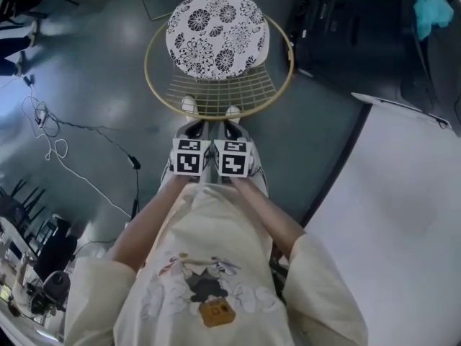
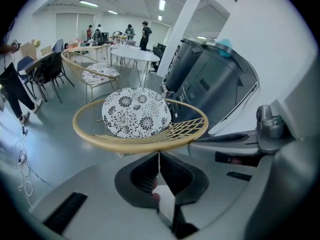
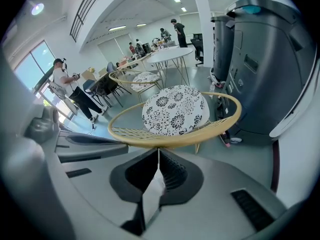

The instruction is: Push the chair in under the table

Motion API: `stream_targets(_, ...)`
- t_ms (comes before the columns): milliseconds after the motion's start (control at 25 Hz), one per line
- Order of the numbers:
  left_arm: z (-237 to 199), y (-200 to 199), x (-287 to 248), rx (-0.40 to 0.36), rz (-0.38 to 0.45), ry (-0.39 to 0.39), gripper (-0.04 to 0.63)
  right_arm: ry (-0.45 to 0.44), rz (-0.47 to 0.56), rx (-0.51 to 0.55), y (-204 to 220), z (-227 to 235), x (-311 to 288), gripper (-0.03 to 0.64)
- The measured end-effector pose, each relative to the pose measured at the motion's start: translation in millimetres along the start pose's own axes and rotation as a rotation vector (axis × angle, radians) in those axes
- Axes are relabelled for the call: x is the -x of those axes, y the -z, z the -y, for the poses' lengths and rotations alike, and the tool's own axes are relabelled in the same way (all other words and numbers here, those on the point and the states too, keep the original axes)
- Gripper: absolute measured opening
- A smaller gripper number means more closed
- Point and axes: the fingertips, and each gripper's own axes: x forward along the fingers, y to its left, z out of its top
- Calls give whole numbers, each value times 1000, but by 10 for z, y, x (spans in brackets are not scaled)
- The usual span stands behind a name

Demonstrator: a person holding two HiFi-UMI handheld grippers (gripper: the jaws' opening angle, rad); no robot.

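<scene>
1. Both sets of fingers, on the left gripper (image 2: 159, 158) and the right gripper (image 3: 159, 155), are closed on nothing, giving us blunt tips for pushing.
2. We hold them together at the near rim of the chair (image 1: 148, 67), which stands clear of the desk (image 1: 403, 215).

We find the head view looking steeply down past the person's torso (image 1: 209, 265) onto the left gripper (image 1: 191, 132), the right gripper (image 1: 232, 132) and the chair (image 1: 216, 56) just ahead. Each gripper view sits low behind its own jaws, facing forward with the chair's rim close in front. All three share the chair; the gripper views also share the room beyond.
</scene>
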Motion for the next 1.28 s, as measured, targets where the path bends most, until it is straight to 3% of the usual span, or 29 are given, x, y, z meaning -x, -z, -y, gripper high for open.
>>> stream_targets(720,21,70,61,-24,69,-16,11,-5,98,0,65,-1,46,9)
stream_targets(1040,45,67,126,-27,62,1,11,12,113,16,58,-27,111,9)
stream_targets(1280,68,23,129,10,57,4,11,-3,103,29,37,-32,119,9)
